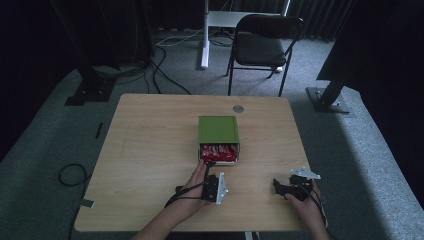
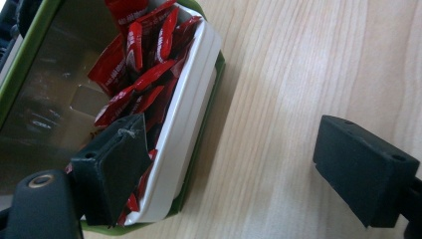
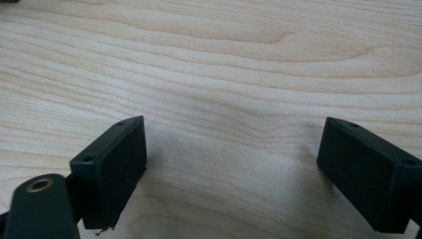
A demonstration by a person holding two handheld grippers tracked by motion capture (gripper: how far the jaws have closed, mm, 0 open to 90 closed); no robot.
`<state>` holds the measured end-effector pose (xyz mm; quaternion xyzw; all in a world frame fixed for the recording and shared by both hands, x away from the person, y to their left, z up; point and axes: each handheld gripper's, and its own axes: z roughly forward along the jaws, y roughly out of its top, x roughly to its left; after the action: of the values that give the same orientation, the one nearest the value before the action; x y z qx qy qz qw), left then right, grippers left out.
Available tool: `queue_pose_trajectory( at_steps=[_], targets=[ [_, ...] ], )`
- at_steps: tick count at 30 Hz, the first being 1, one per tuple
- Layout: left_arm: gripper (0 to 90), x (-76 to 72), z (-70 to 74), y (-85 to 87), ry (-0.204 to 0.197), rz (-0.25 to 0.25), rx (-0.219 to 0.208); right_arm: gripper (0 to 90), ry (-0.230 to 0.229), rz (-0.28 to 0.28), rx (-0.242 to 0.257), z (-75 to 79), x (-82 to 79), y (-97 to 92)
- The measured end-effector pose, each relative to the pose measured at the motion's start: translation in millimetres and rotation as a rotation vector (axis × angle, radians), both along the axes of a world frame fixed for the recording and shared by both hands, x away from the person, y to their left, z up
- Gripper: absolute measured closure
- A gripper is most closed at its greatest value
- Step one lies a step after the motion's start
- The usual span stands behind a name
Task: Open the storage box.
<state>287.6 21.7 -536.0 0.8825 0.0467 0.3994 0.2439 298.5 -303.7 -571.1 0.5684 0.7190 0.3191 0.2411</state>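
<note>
**Wooden table and its load**

A light wood-grain rectangular table (image 1: 150, 150) stands on grey carpet. Near its middle sits 1 green box (image 1: 218, 129) with a white inner tray, open towards the person and packed with red sachets (image 1: 218, 151). A small round grey disc (image 1: 238, 108) lies by the far edge, well apart from the box.

Green box (image 1: 218, 129) of red packets (image 1: 218, 151), table centre.

My left gripper (image 1: 212, 165) and right gripper (image 1: 278, 186) are black, each with a grey three-cornered plate, a black cable and blocky jaws with small screw holes.
</note>
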Motion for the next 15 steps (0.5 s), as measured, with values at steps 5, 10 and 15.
queue_pose_trajectory(
  at_steps=[5, 10, 15],
  targets=[
    [15.2, 6.0, -2.5, -2.2, -0.015, 0.005, 0.033, 11.8, 0.000, 0.001, 0.000, 0.0, 0.0, -0.1],
    [15.5, 12.4, -7.6, -0.8, -0.003, 0.016, 0.039, 11.8, 0.000, 0.001, 0.000, 0.0, 0.0, -0.1],
    [15.9, 16.5, -12.7, -0.7, -0.027, 0.025, 0.075, 11.8, 0.000, 0.001, 0.000, 0.0, 0.0, -0.1]
  ],
)
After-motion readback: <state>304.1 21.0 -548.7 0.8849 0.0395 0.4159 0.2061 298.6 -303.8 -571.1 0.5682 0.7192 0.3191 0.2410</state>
